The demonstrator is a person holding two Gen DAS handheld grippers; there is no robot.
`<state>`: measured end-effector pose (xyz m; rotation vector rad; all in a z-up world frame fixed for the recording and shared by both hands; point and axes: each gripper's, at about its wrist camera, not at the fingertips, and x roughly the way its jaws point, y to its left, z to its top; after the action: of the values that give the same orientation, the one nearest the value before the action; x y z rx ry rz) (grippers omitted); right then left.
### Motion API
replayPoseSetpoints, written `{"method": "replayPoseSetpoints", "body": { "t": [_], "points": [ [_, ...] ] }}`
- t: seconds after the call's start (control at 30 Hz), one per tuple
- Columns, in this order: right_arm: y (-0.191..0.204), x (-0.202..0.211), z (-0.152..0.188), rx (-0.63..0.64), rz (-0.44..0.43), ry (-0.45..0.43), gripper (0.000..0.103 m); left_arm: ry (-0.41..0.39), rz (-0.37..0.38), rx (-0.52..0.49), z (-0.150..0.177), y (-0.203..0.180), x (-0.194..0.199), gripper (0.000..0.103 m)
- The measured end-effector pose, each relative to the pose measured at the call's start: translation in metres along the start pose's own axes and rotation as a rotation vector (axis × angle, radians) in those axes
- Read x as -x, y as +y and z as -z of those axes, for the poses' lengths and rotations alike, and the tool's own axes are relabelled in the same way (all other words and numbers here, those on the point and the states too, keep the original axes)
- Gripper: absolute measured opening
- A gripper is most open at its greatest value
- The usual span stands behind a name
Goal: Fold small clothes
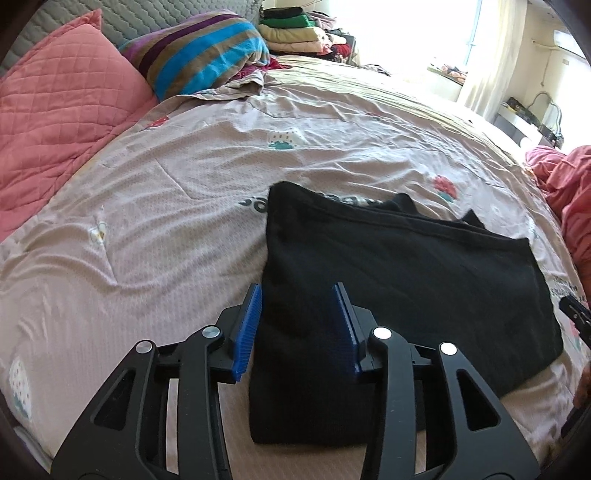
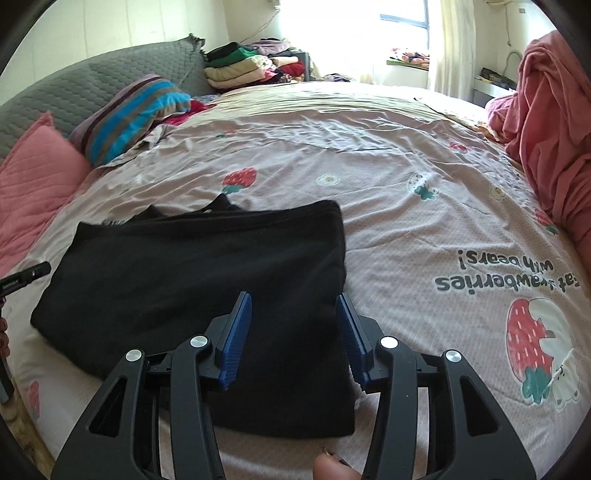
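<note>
Hovering over a folded black garment (image 1: 399, 280) on the bed (image 1: 166, 206)
Left gripper (image 1: 297, 325) and right gripper (image 2: 295, 332) are both standing apart, gripping nothing, each poised at a near corner, probably releasing so the fold is lying flat

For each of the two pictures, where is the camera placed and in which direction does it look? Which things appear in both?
Left wrist: sits on the left hand-held gripper, looks down along its open blue fingers at the black garment's left edge; the other gripper's tip shows at right.
Right wrist: sits on the right hand-held gripper, looks down at the garment's right edge; a fingertip shows below.
Shared: the garment, the bedsheet, the striped pillow, the stacked clothes.
</note>
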<state>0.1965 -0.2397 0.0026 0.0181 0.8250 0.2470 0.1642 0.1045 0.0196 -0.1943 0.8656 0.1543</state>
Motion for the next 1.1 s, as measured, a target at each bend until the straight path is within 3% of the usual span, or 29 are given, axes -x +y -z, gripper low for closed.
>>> {"method": "replayPoseSetpoints", "body": {
  "t": [0.5,0.7,1.1],
  "points": [
    [0.039,0.004,0.026,0.141,-0.039,0.048,0.048,0.067,0.050,-0.097,0.037,-0.035,0.015,0.044],
    [0.022,-0.015,0.043,0.108,-0.010,0.146,0.048,0.123,0.032,-0.115,0.053,-0.036,0.001,0.048],
    [0.013,-0.002,0.057,0.007,-0.040,0.113,0.048,0.096,0.038,-0.108,0.067,-0.033,0.010,0.048]
  ]
}}
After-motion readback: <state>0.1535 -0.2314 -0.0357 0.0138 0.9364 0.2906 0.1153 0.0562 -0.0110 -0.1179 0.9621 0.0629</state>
